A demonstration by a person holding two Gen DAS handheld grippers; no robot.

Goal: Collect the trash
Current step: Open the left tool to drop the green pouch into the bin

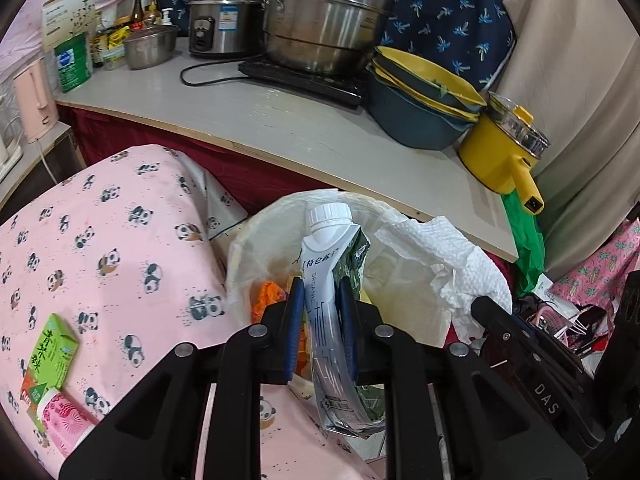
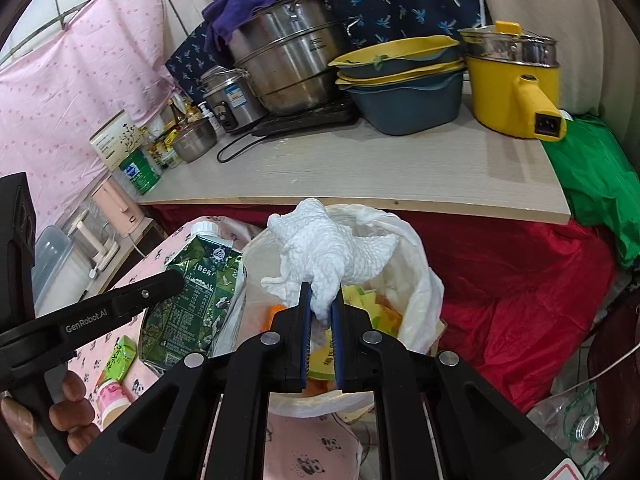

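A flattened green and white drink carton (image 1: 326,280) with a white screw cap is pinched in my left gripper (image 1: 322,282), which is shut on it over the mouth of a trash bin lined with a white plastic bag (image 1: 256,240). The right wrist view shows the same carton (image 2: 196,304) to the left of the bin. My right gripper (image 2: 320,300) is shut on a crumpled white paper towel (image 2: 324,252), held above the bag-lined bin (image 2: 416,280). Orange and yellow scraps (image 2: 376,312) lie inside the bag.
A pink panda-print cloth (image 1: 100,248) covers the surface left of the bin, with a small green carton (image 1: 52,356) and a pink cup (image 1: 64,420) on it. Behind runs a shelf (image 2: 360,168) with steel pots, stacked basins and a yellow pot (image 2: 516,84). Red cloth (image 2: 520,280) lies to the right.
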